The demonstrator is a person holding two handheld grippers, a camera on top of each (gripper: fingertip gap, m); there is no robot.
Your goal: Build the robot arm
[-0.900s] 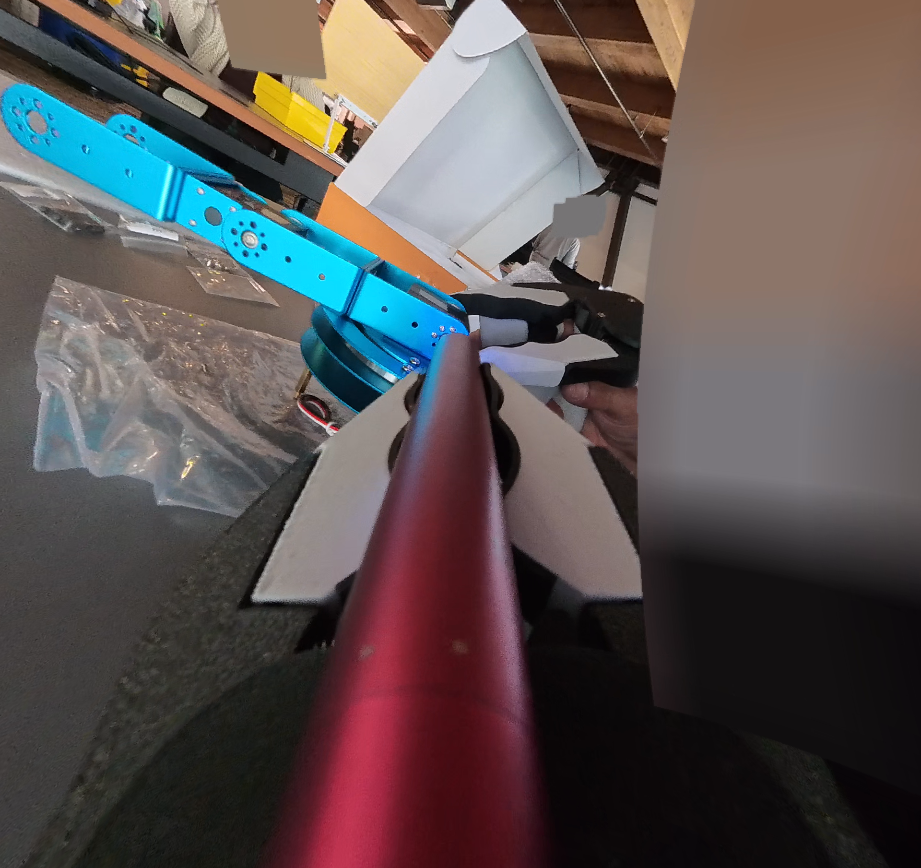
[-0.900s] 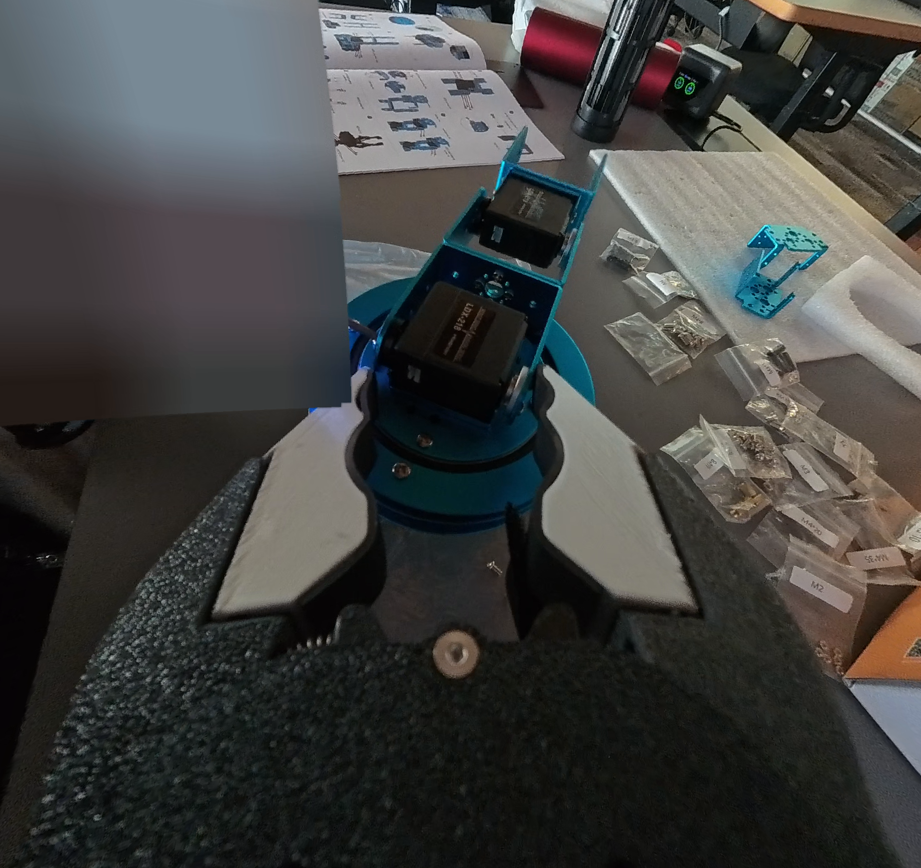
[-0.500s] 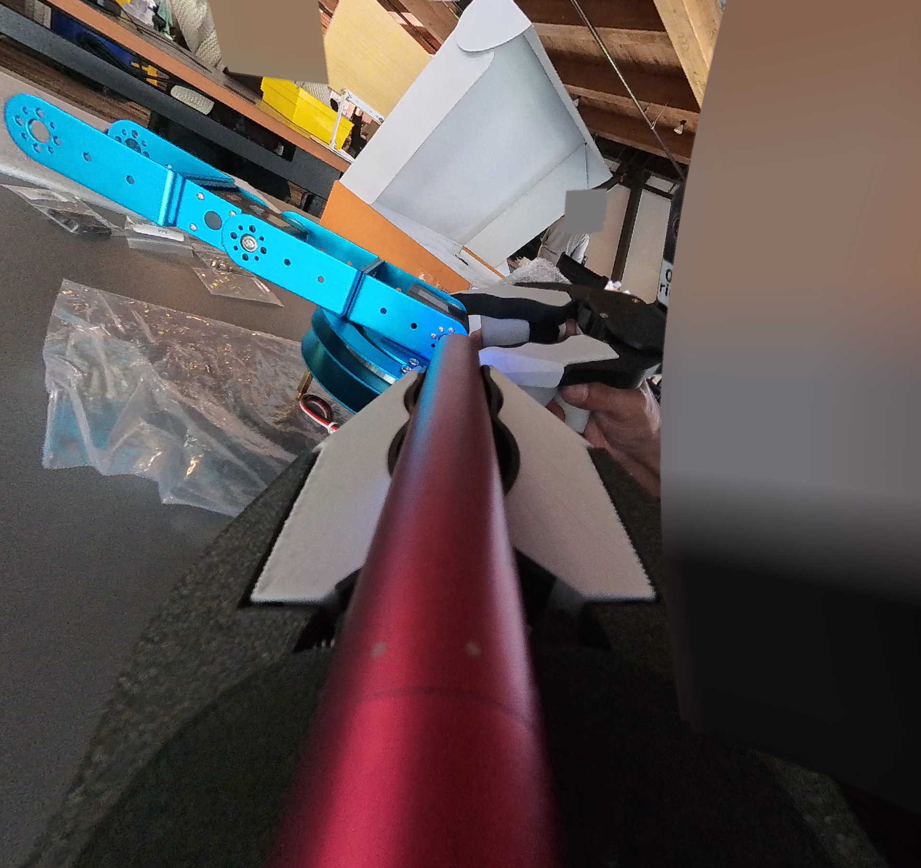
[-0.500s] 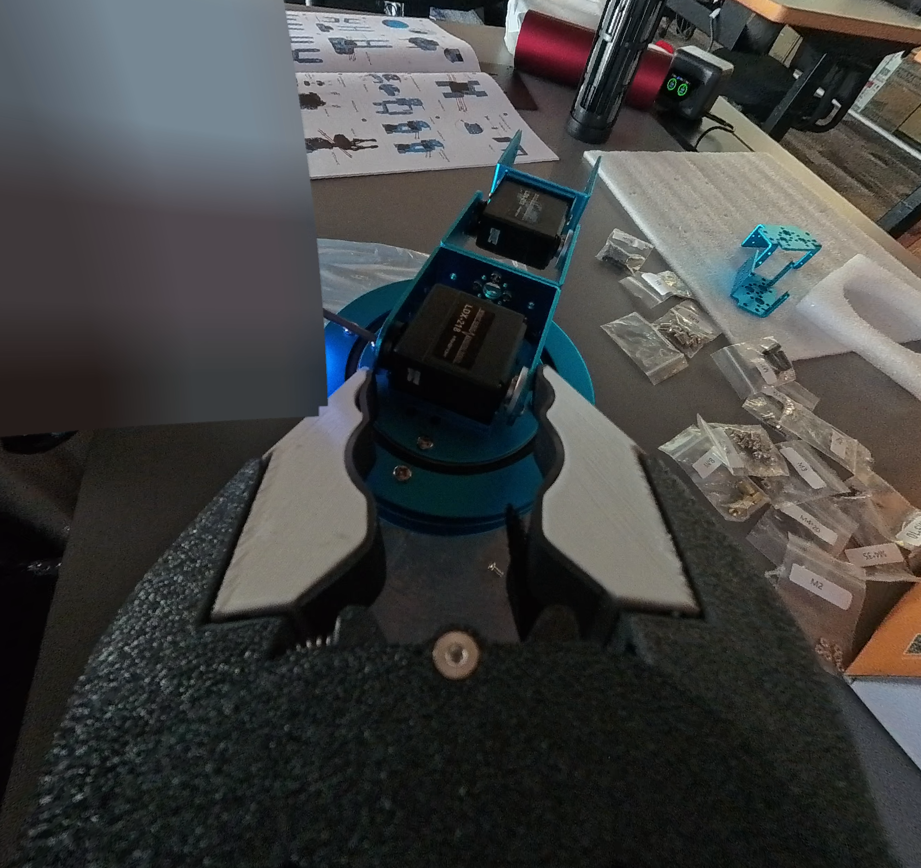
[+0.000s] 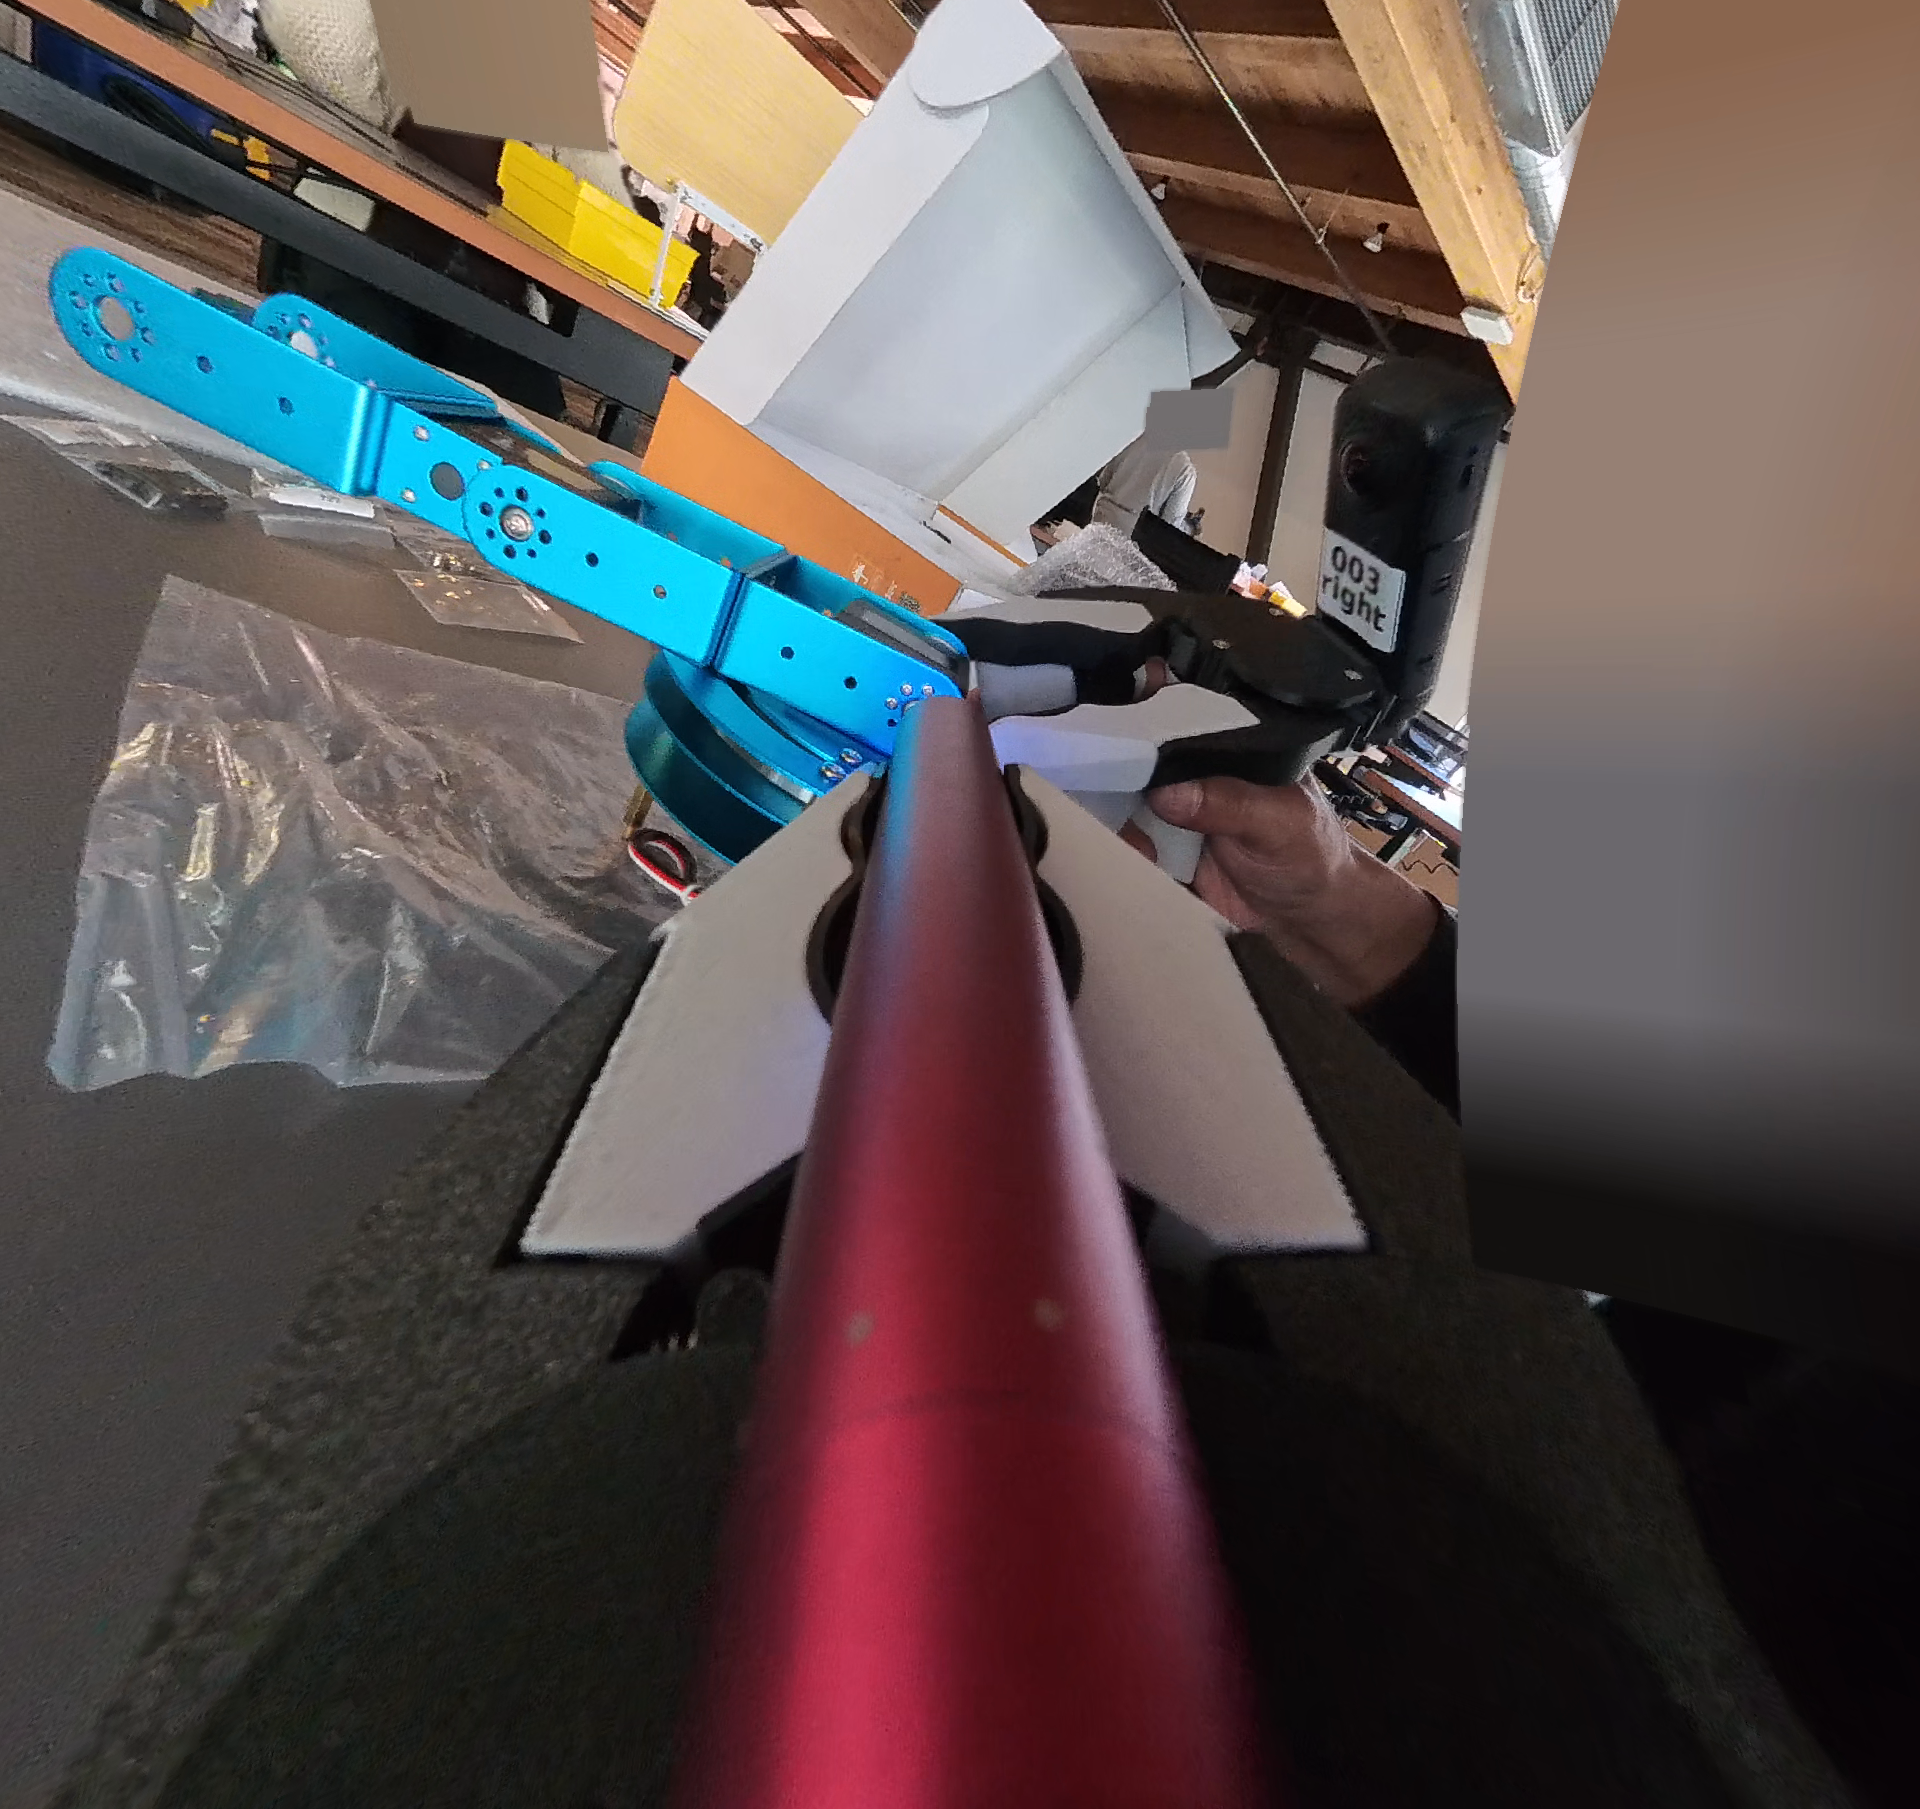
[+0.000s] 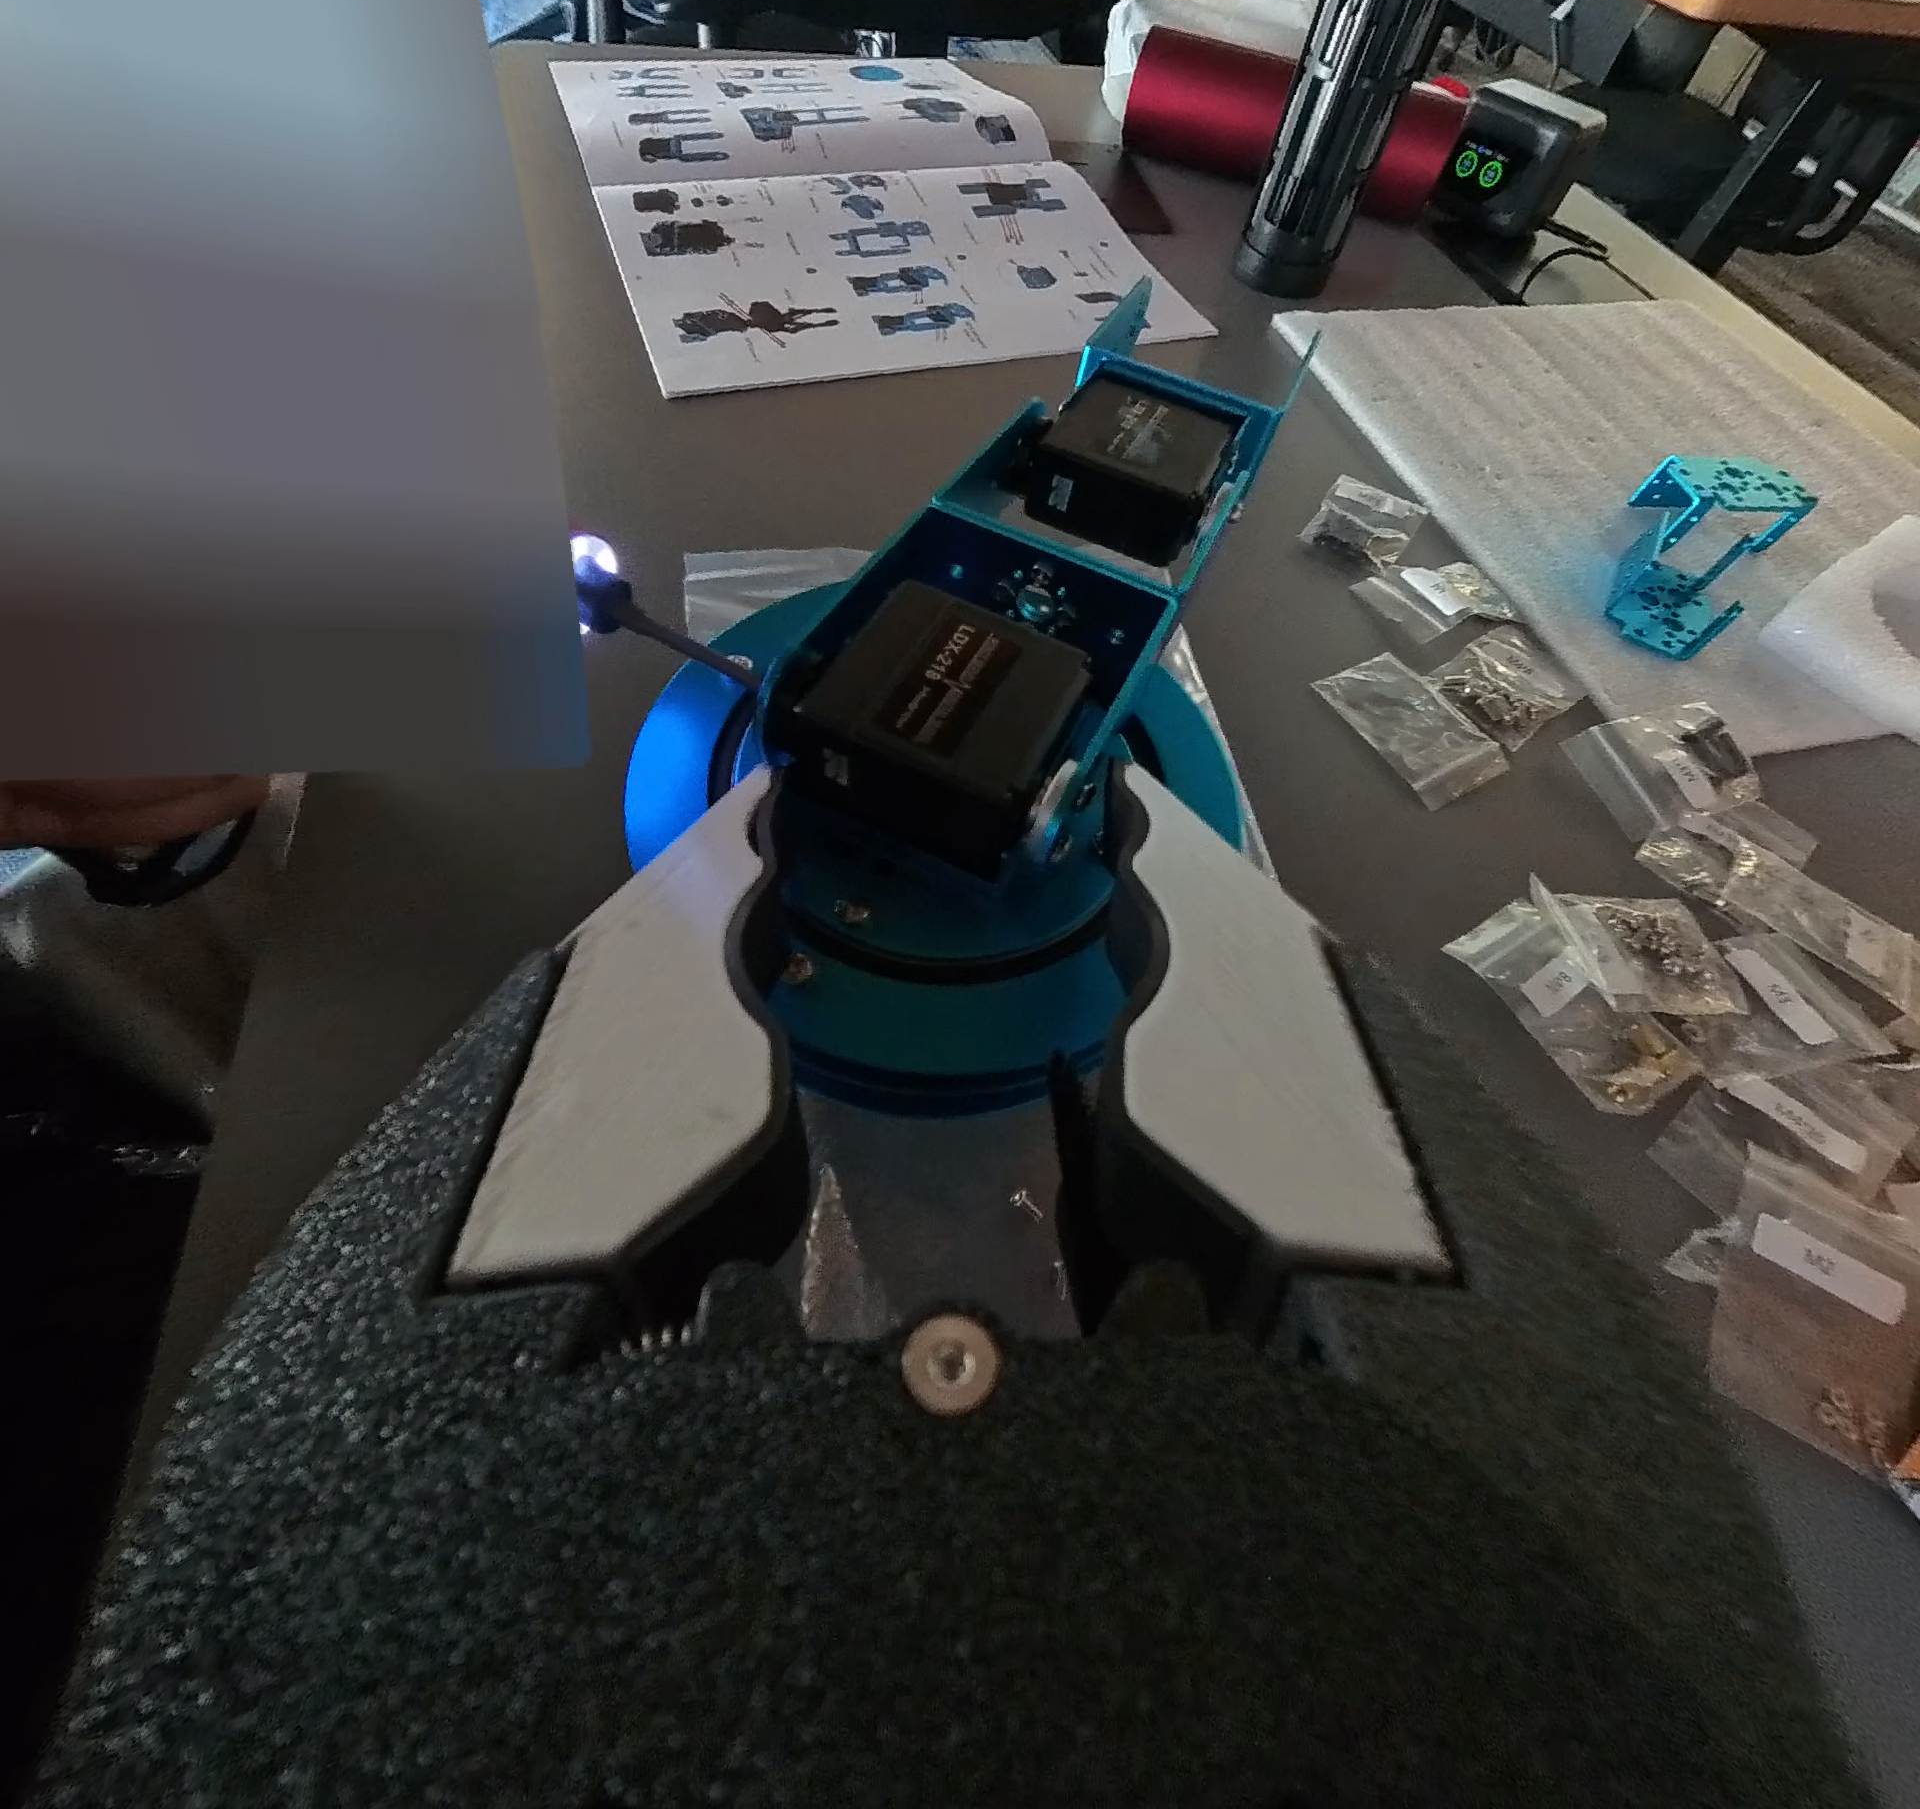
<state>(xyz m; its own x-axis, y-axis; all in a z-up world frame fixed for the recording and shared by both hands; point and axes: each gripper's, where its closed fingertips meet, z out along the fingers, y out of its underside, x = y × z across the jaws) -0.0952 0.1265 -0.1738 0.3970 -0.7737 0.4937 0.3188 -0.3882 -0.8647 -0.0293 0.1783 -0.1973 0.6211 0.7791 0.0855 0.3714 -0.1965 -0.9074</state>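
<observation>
- On the dark table point(image 6: 416, 928), the right gripper point(image 6: 951, 886) is gripping the lower end of a blue metal arm point(image 6: 1039, 616), its fingers point(image 6: 644, 1063) pressing on either side just above the round blue base point(image 6: 935, 1032), apparently steadying it.
- The left gripper point(image 5: 940, 824) is clamping a red screwdriver point(image 5: 935, 1136) that is lying along its fingers; the tip is reaching the near side of the arm, seemingly at a screw.
- Two black motors point(image 6: 940, 710) are sitting in the arm's brackets, one near, one far.
- One open booklet point(image 6: 831, 211) is lying at the far side.
- One loose blue bracket point(image 6: 1704, 554) is resting on white foam point(image 6: 1558, 409) at the right.
- About a dozen small bags of screws point(image 6: 1621, 959) are lying spread at the right, within easy reach.
</observation>
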